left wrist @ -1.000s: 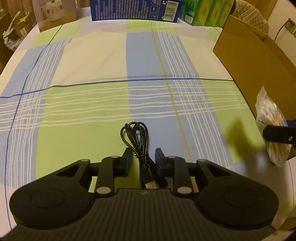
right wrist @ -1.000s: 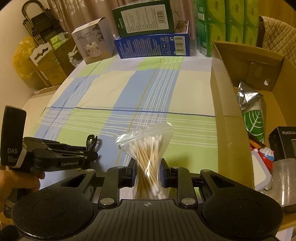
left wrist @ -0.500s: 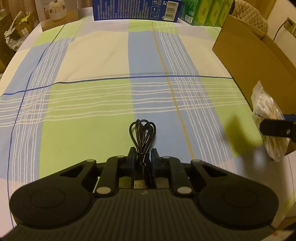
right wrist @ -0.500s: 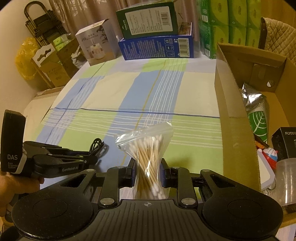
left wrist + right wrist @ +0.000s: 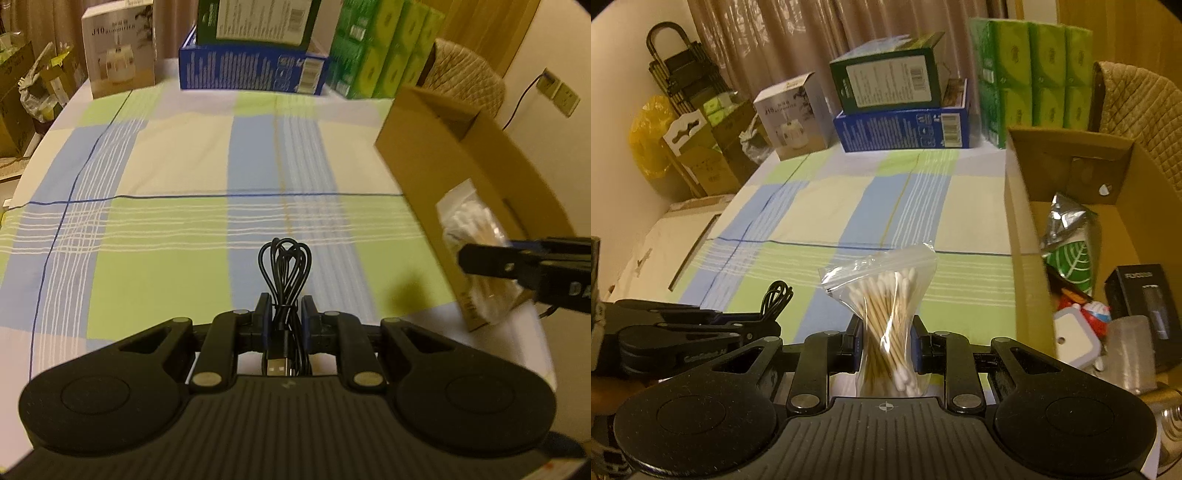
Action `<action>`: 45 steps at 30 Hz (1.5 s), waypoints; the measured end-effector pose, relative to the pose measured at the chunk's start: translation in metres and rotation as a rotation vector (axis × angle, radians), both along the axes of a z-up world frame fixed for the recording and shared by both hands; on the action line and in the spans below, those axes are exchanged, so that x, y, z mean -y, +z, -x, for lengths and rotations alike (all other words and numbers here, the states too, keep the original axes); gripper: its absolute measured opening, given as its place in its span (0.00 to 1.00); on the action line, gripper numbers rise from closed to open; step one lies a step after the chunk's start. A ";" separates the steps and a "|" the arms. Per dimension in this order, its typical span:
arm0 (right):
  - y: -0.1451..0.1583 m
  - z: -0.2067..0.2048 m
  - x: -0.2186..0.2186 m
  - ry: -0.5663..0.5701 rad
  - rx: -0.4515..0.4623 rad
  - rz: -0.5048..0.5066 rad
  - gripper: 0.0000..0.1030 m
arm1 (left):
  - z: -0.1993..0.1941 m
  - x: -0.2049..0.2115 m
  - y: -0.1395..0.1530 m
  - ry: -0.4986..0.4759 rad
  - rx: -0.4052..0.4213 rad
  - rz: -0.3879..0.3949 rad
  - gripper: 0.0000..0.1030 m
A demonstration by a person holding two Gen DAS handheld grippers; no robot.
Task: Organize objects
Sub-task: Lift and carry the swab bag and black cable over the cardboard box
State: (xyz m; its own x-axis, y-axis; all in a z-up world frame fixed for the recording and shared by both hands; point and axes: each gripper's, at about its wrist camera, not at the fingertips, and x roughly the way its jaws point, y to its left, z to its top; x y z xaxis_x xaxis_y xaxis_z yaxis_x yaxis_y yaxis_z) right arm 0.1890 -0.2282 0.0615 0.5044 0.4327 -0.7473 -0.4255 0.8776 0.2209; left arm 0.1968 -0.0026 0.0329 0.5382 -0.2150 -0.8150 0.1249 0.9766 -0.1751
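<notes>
Two grippers are hovering over the checked tablecloth (image 5: 166, 258): the left gripper (image 5: 284, 314) is clamping a coiled black USB cable (image 5: 284, 273), the right gripper (image 5: 886, 339) is clamping a bag of cotton swabs (image 5: 886, 314), beside the open cardboard box (image 5: 1027, 258).

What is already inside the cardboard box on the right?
Inside the cardboard box: a silver-and-green leaf-print bag, a black carton, a white lidded container, a small red-and-blue item and a translucent cup. The near wall hides the rest.

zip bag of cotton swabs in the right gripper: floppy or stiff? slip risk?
The clear plastic zip bag of wooden cotton swabs is pinched to a waist in the right gripper, so the film is probably floppy while the packed sticks stiffen it. It stands upright unsupported, suggesting it is light. The glossy film may slide; loose swabs could shift.
</notes>
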 end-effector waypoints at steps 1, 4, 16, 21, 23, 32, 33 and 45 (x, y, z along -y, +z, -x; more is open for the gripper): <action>0.003 0.003 0.002 -0.002 0.003 -0.004 0.21 | 0.005 0.003 0.005 0.002 0.008 0.007 0.12; 0.013 0.012 0.010 -0.008 0.015 -0.009 0.21 | 0.020 0.012 0.017 0.007 0.032 0.016 0.12; 0.045 0.037 0.048 -0.054 0.070 -0.027 0.21 | 0.060 0.041 0.062 -0.006 0.110 0.027 0.12; 0.055 0.041 0.065 -0.078 0.089 -0.028 0.21 | 0.067 0.056 0.075 -0.025 0.134 0.029 0.12; 0.058 0.042 0.071 -0.089 0.094 -0.029 0.21 | 0.069 0.061 0.077 -0.032 0.141 0.031 0.12; 0.063 0.044 0.101 -0.137 0.101 -0.037 0.21 | 0.071 0.086 0.086 -0.074 0.157 0.042 0.12; 0.064 0.045 0.104 -0.143 0.102 -0.038 0.21 | 0.070 0.088 0.087 -0.078 0.159 0.042 0.12; 0.067 0.041 0.135 -0.201 0.103 -0.050 0.21 | 0.066 0.113 0.094 -0.122 0.170 0.055 0.12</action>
State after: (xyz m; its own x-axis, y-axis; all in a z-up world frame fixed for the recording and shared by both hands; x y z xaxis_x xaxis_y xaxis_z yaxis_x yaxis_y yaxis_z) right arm 0.1481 -0.3629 0.1286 0.6565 0.3513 -0.6675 -0.2658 0.9359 0.2312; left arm 0.1305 -0.1159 0.1270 0.6344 -0.3281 -0.6999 0.2735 0.9422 -0.1938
